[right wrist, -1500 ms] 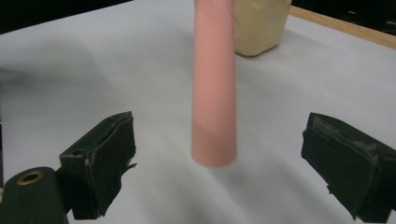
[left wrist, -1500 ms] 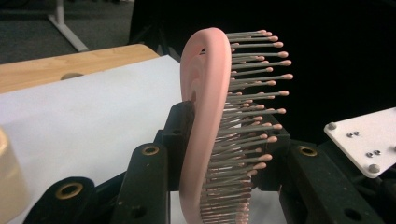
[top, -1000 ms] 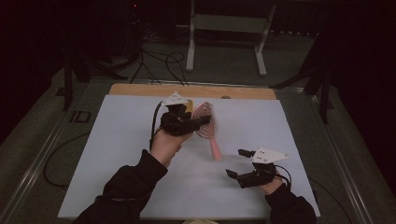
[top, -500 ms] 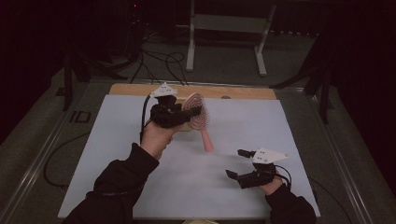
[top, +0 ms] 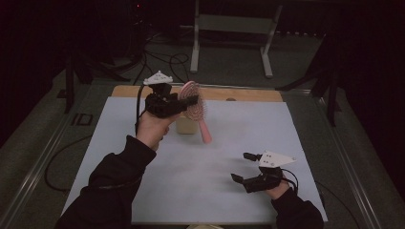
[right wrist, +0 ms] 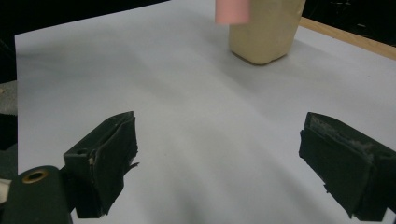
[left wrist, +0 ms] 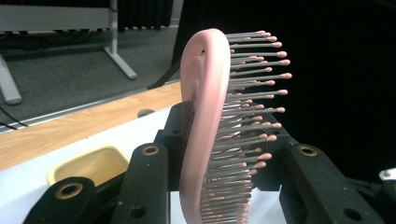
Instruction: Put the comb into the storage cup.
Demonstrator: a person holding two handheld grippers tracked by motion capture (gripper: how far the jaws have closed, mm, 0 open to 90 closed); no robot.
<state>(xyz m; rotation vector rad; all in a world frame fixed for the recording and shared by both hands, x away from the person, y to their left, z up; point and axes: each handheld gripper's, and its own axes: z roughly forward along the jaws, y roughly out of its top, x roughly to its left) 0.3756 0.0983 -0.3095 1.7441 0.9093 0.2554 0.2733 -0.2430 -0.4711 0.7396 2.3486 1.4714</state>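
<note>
While left hand-held gripper (top: 184, 101) clamps pink hairbrush (left wrist: 205, 121), bristles visible close-up, right hand-held gripper (top: 246, 167) wide open, empty.

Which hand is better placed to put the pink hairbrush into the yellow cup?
Left. The left gripper is shut on the hairbrush, lifted above the yellow cup. The right gripper is open, low near the table's front edge.

Hairbrush (right wrist: 232, 11) handle (pink) cropped by the right gripper view's top edge
</note>
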